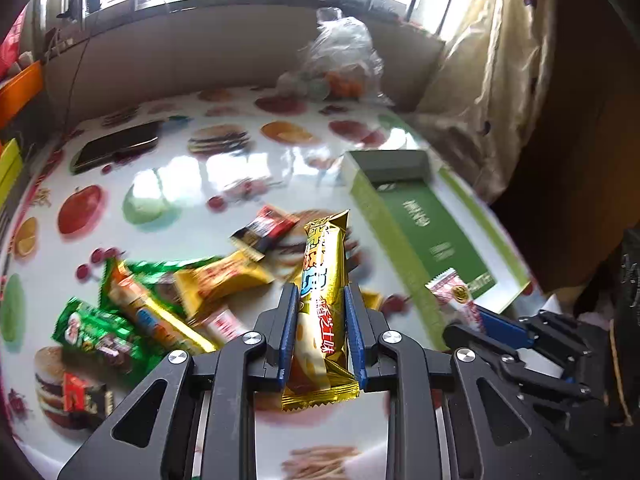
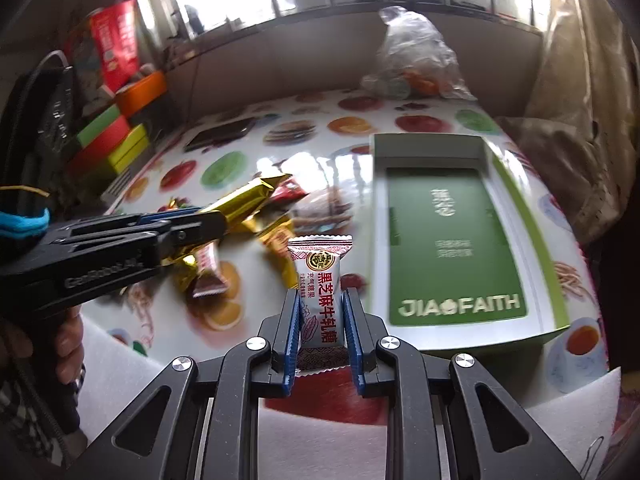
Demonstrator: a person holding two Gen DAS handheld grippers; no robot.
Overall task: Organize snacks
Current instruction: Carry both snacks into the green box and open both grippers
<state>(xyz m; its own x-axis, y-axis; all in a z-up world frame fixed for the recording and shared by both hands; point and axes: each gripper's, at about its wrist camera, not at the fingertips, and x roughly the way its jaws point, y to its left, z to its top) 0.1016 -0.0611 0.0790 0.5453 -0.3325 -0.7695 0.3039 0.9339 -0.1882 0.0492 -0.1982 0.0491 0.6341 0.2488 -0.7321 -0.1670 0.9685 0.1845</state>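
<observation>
The left gripper [image 1: 320, 300] has two black fingers with blue ridged pads. They are squeezed tight on one long gold snack bar [image 1: 322, 280]. Its wrapper is shiny and crinkly, with zigzag ends, and it points toward 12 o'clock. In the right wrist view this gripper comes in from 9 o'clock, tipped down, and a hand [image 2: 68, 340] wraps its handle.

The right gripper [image 2: 320, 304] also has two blue-padded fingers, closed on one small white candy [image 2: 320, 284]. The candy is a puffy little pillow with red writing and stands straight up. This gripper tips down too.

At 3 o'clock from the candy sits one green box [image 2: 464, 236]. It is flat and long, made of card, open on top with pale walls, and nothing shows inside.

At 9 o'clock from the gold bar lies a loose pile of snacks [image 1: 168, 308], about seven or eight: green, yellow, gold, red and black packets, all glossy.

They rest on one shiny tablecloth [image 1: 180, 184] printed with fruit and burgers. At 11 o'clock lies one dark flat phone [image 1: 116, 146]. At 12 o'clock, far back, stands one crumpled clear plastic bag [image 1: 340, 60].
</observation>
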